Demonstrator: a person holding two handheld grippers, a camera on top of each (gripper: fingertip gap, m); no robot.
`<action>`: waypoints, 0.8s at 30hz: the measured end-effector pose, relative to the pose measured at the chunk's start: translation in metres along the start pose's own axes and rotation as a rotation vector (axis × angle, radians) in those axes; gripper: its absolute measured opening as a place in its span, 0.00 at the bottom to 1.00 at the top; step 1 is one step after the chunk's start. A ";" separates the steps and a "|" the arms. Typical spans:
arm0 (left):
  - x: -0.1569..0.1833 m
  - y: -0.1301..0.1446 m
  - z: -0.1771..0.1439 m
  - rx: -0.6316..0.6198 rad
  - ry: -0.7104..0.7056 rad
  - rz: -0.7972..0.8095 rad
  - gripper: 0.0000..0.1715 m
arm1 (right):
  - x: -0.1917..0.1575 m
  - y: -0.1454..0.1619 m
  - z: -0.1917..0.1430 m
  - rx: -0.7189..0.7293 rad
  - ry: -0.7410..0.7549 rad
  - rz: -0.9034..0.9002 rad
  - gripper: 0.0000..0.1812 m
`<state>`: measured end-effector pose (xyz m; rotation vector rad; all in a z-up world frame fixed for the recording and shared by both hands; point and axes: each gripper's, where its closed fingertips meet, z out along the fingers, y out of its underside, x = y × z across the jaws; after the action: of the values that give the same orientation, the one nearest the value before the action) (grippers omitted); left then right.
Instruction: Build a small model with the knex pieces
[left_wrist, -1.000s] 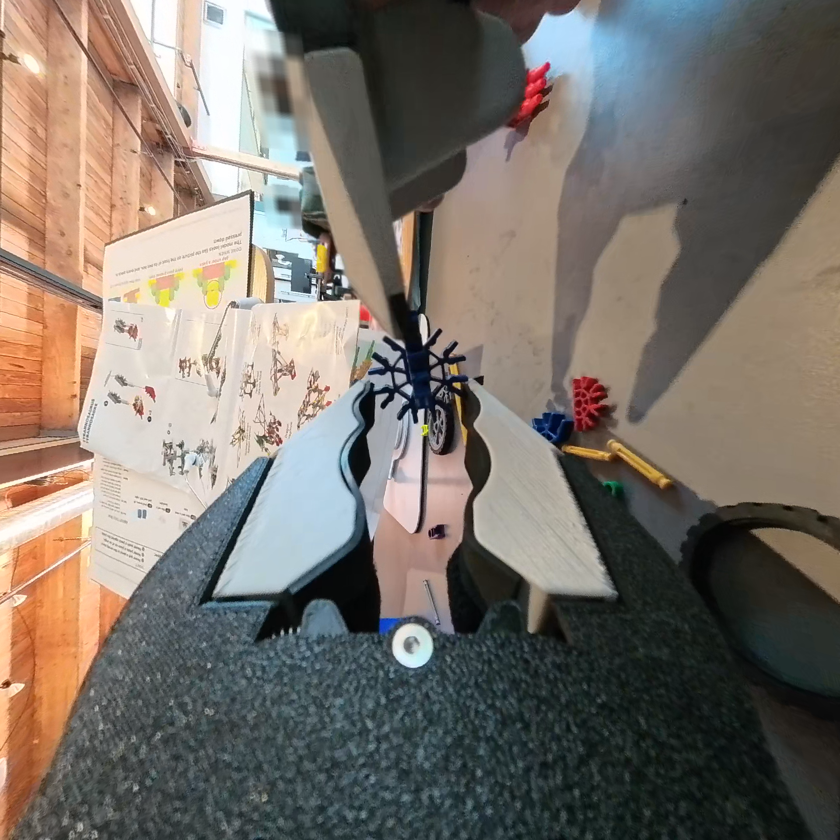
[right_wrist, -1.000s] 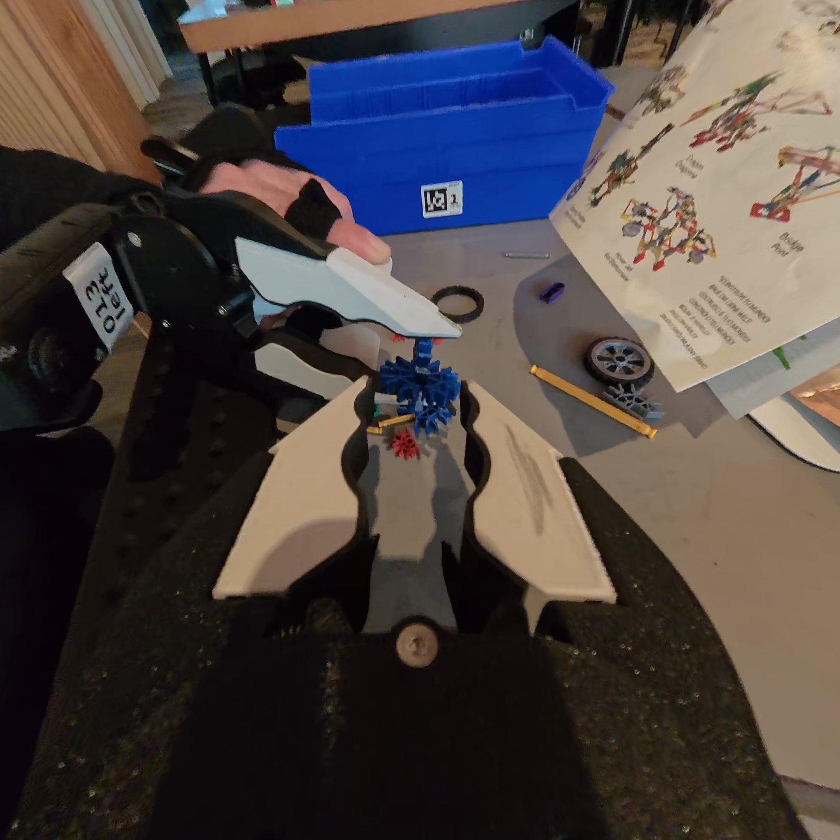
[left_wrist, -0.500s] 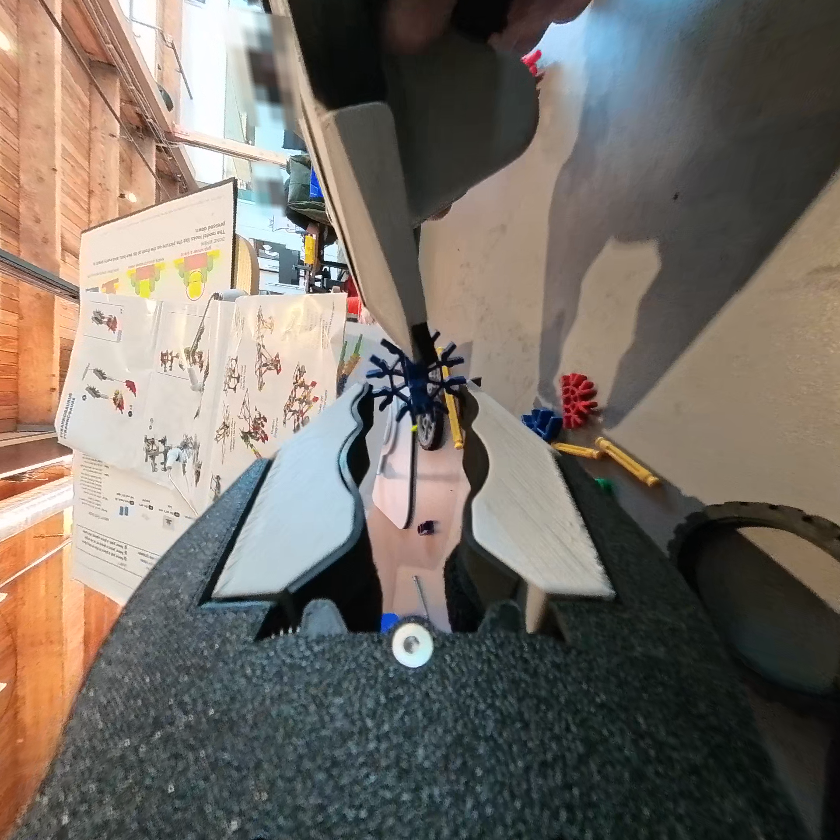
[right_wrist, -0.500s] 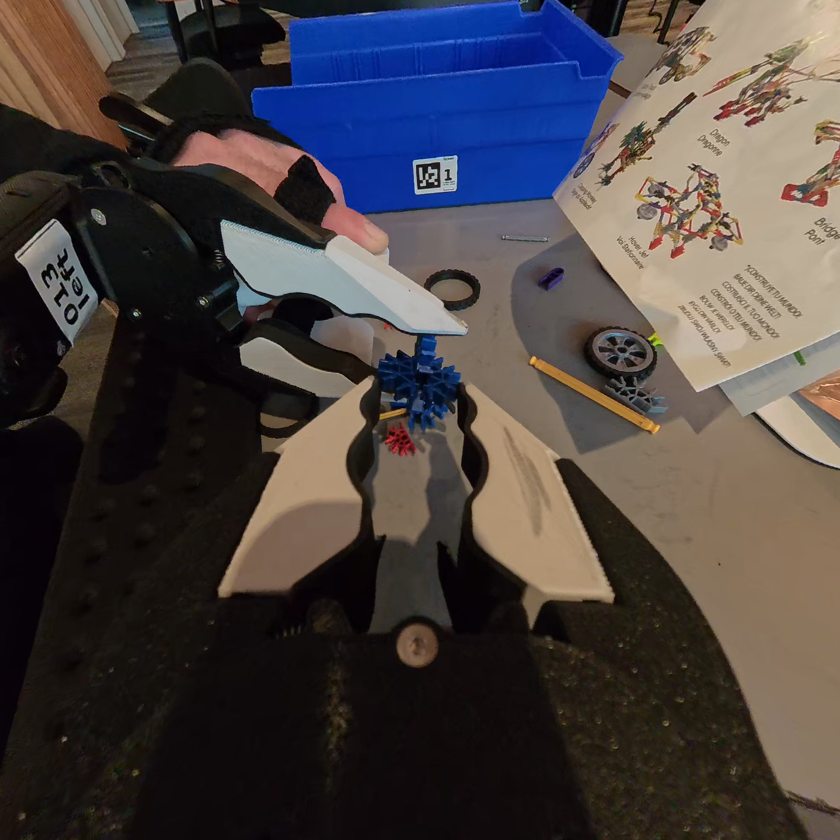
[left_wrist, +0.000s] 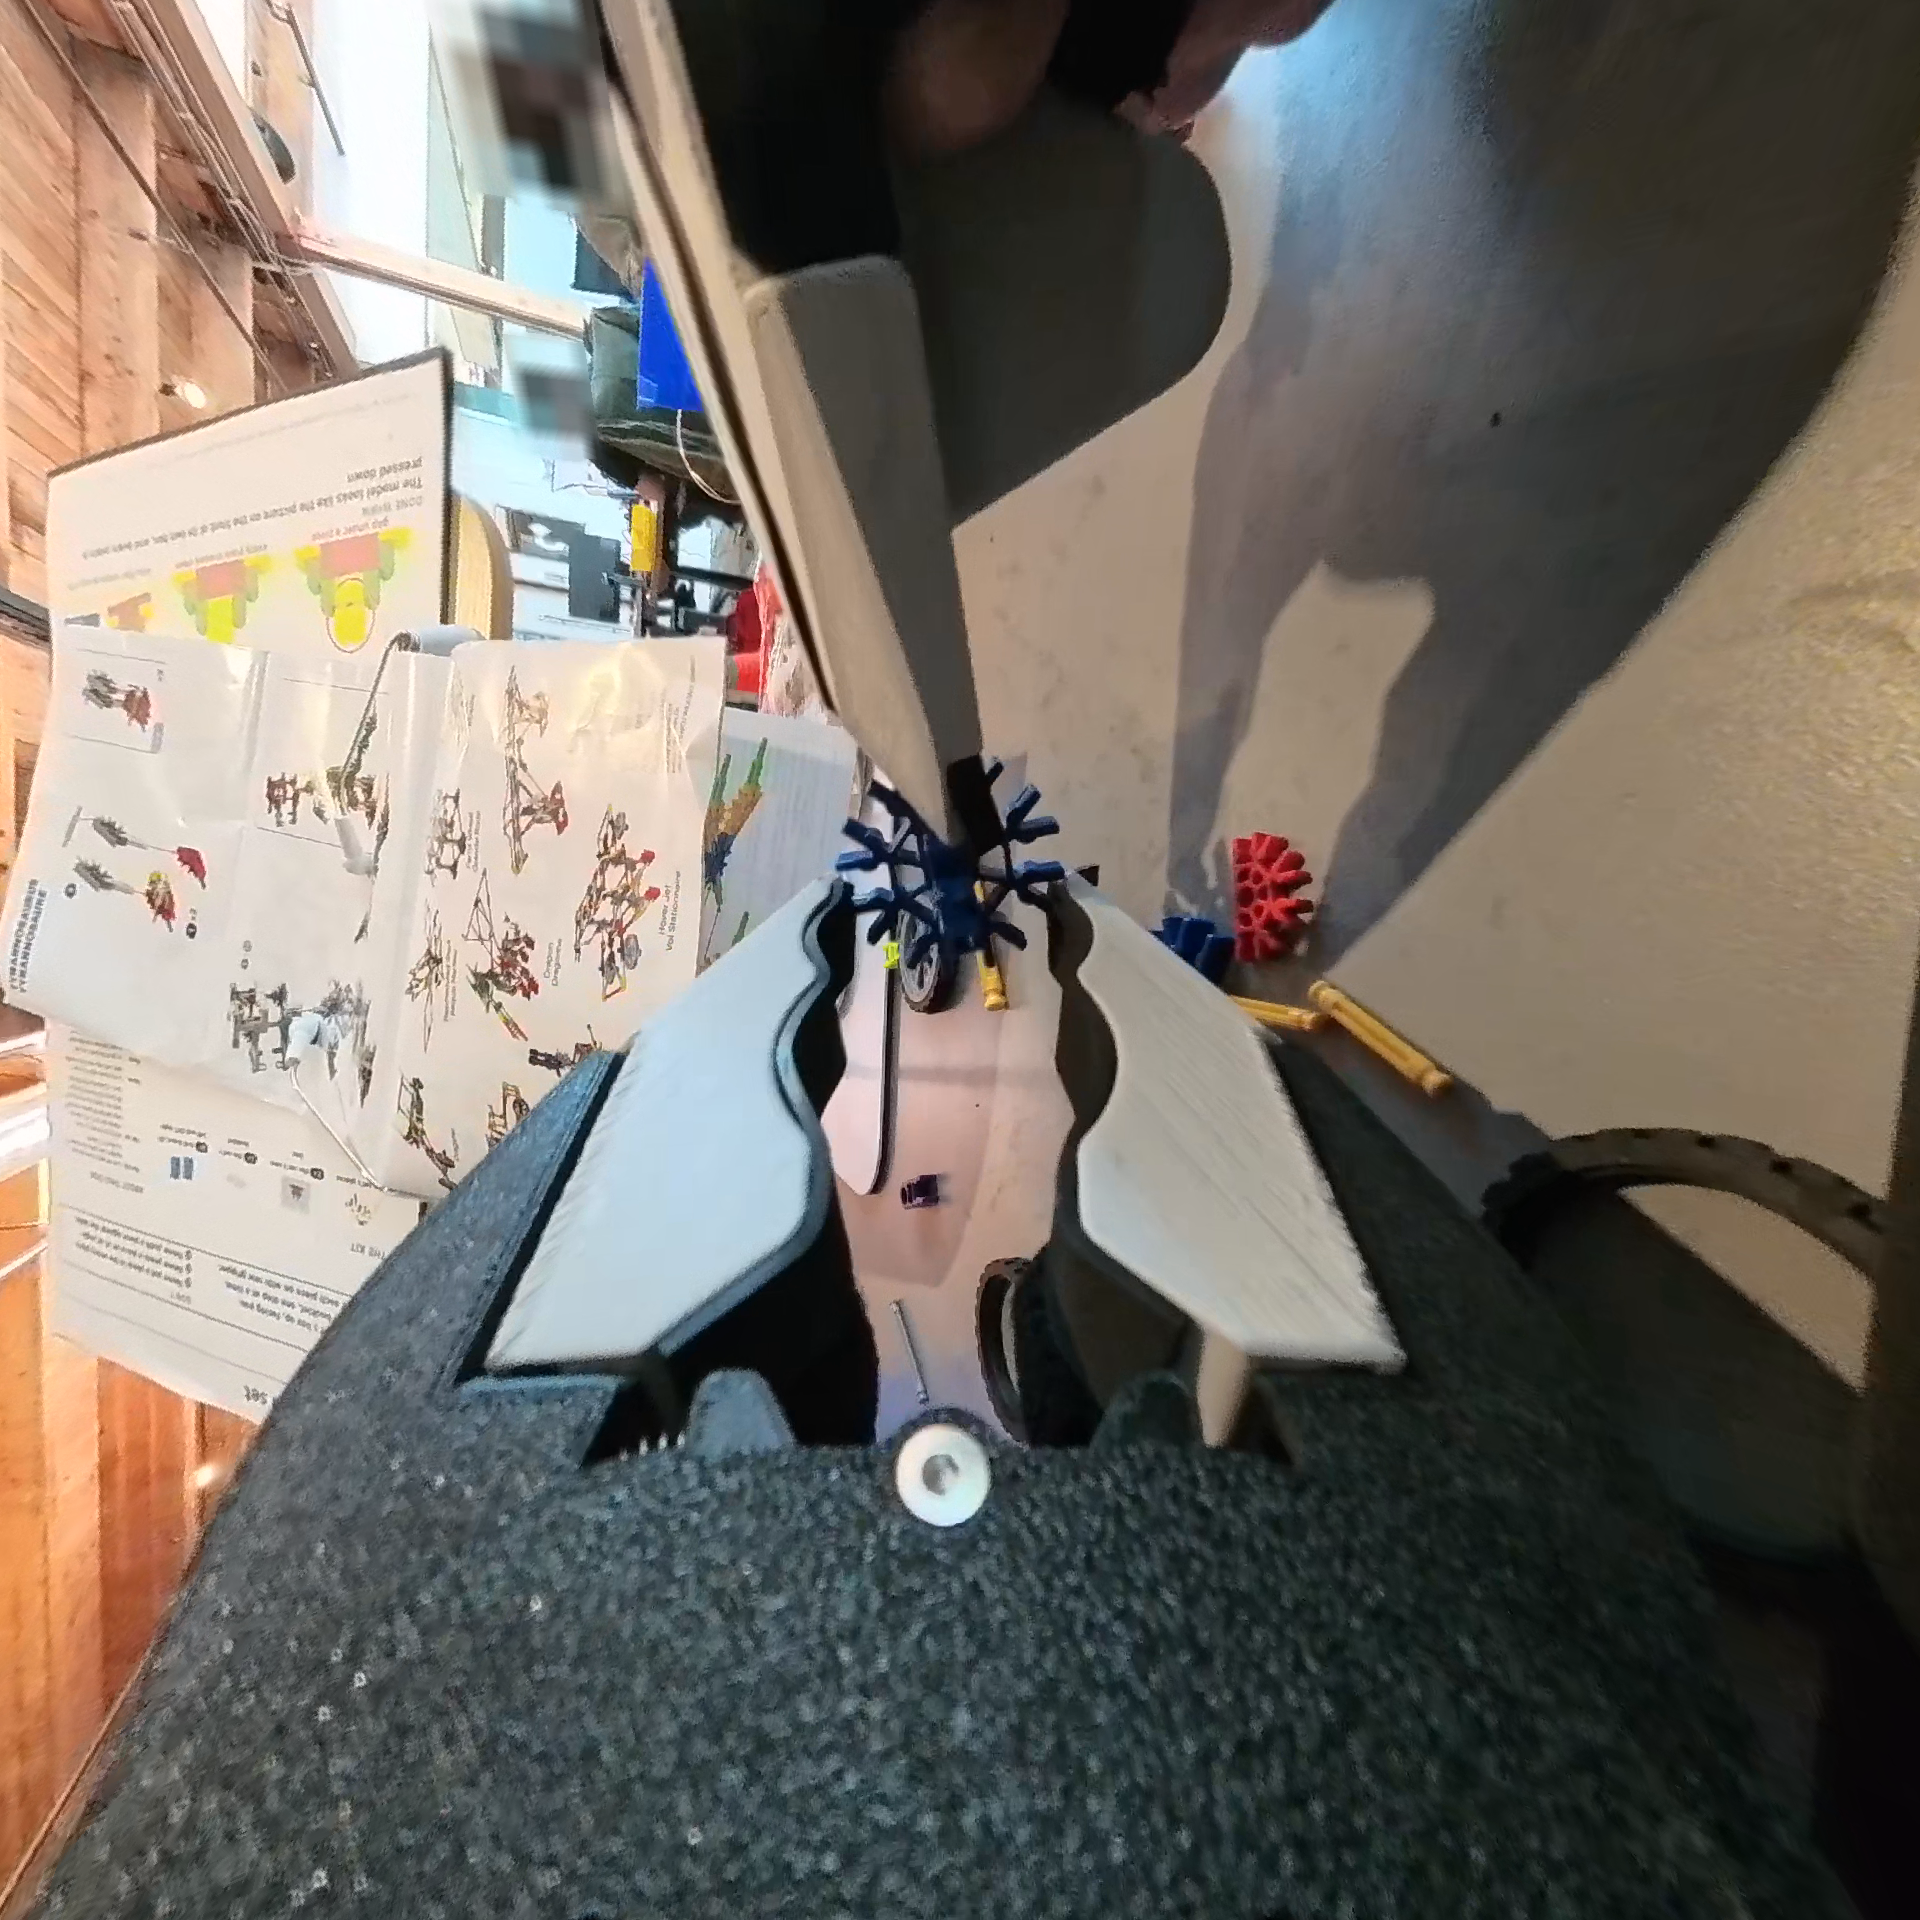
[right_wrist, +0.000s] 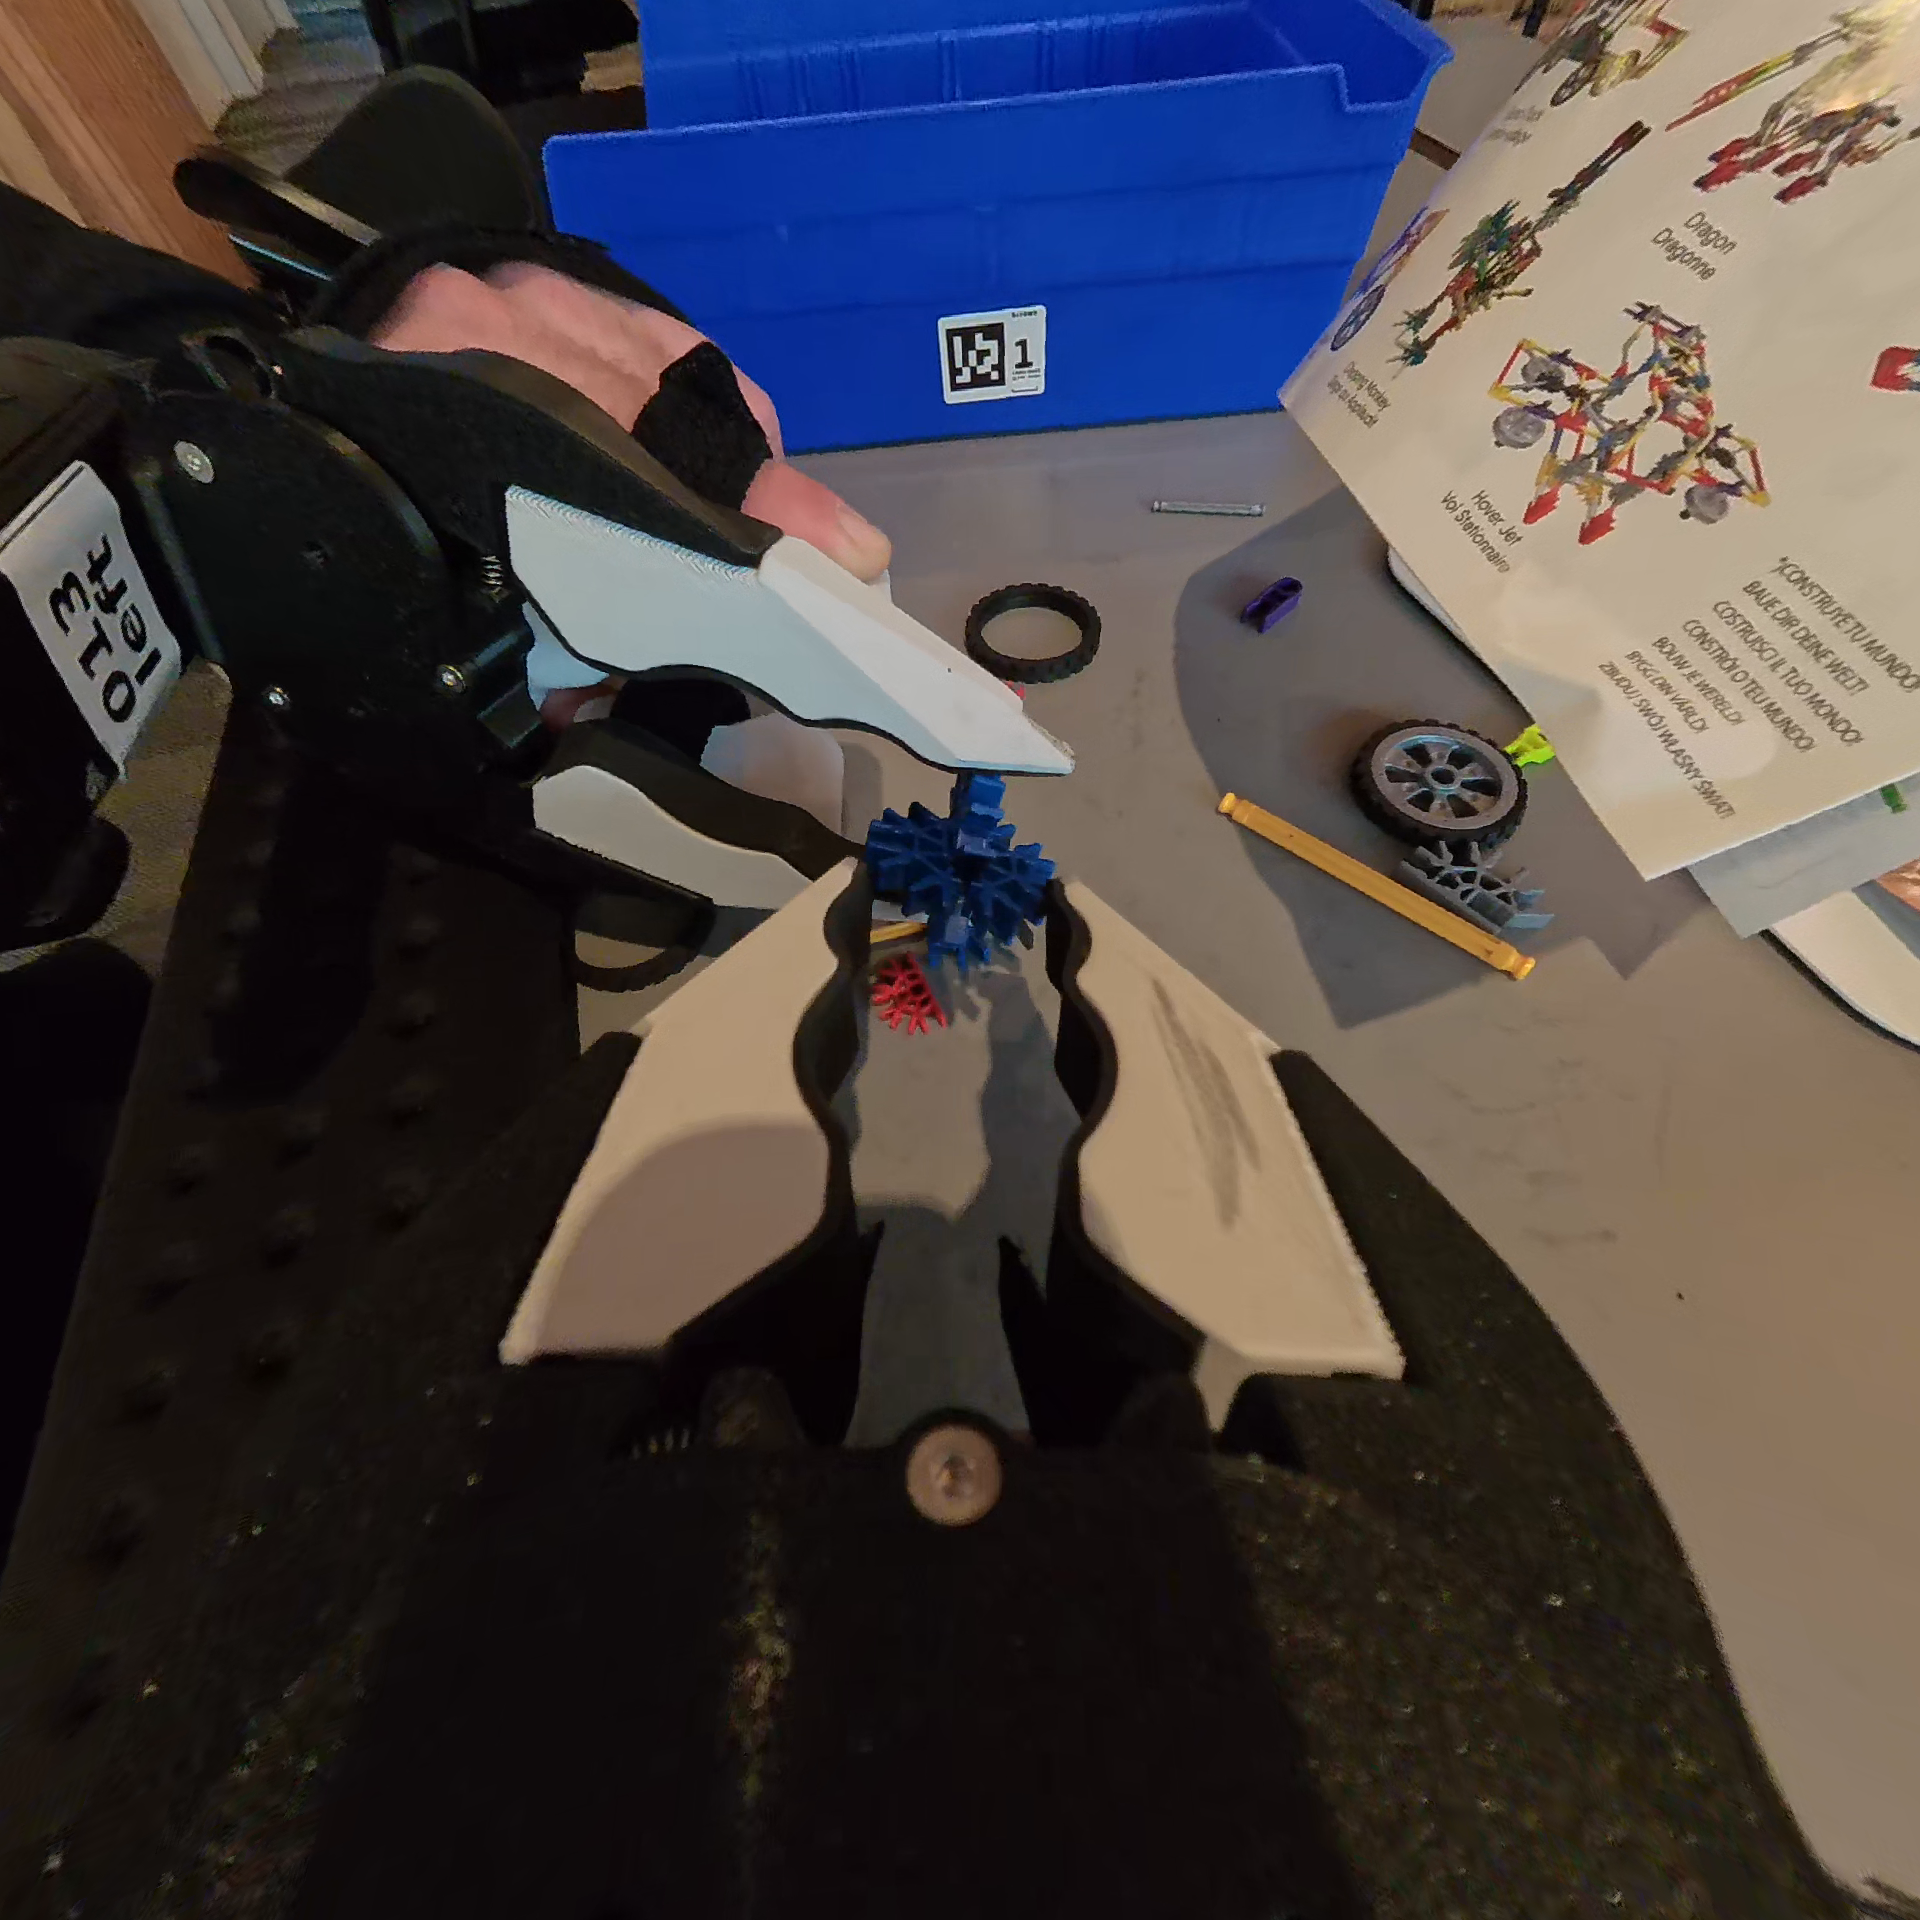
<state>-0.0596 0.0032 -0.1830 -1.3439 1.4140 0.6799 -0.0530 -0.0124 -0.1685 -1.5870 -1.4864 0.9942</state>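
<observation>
A blue snowflake-shaped connector piece (right_wrist: 956, 873) is held in the air above the grey table (right_wrist: 1455, 1195), with a second blue part rising from it. My right gripper (right_wrist: 954, 896) is shut on it from the sides. My left gripper (right_wrist: 940, 805) comes in from the left, held by a hand, and clamps the same piece from above and below. In the left wrist view the blue piece (left_wrist: 945, 873) sits between my left gripper's (left_wrist: 951, 896) fingertips, and a right finger (left_wrist: 904, 623) comes down onto it from above.
On the table lie a red connector (right_wrist: 909, 992), a black tyre ring (right_wrist: 1032, 632), a purple clip (right_wrist: 1270, 603), a yellow rod (right_wrist: 1371, 883), a grey-spoked wheel (right_wrist: 1439, 774) and a grey connector (right_wrist: 1475, 883). A blue bin (right_wrist: 987, 208) stands behind. A printed picture sheet (right_wrist: 1662, 416) overhangs at right. Left tips and right tips are each some 11 cm from the yellow rod (right_wrist: 1371, 883).
Both grippers stay shut on the blue piece. The pair has shifted slightly toward the blue bin, and the table parts have slid a little in both views.
</observation>
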 end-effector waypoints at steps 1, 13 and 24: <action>0.000 0.000 0.000 0.001 -0.001 0.002 0.21 | 0.000 0.000 0.001 0.003 -0.004 -0.001 0.17; 0.009 -0.001 -0.002 0.031 0.041 0.006 0.20 | -0.005 0.007 0.003 0.001 -0.068 -0.012 0.17; 0.013 0.002 0.001 0.013 0.064 0.003 0.20 | -0.004 0.011 0.008 -0.029 -0.047 -0.027 0.17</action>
<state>-0.0588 0.0001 -0.1956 -1.3644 1.4695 0.6340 -0.0553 -0.0168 -0.1811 -1.5690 -1.5570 1.0052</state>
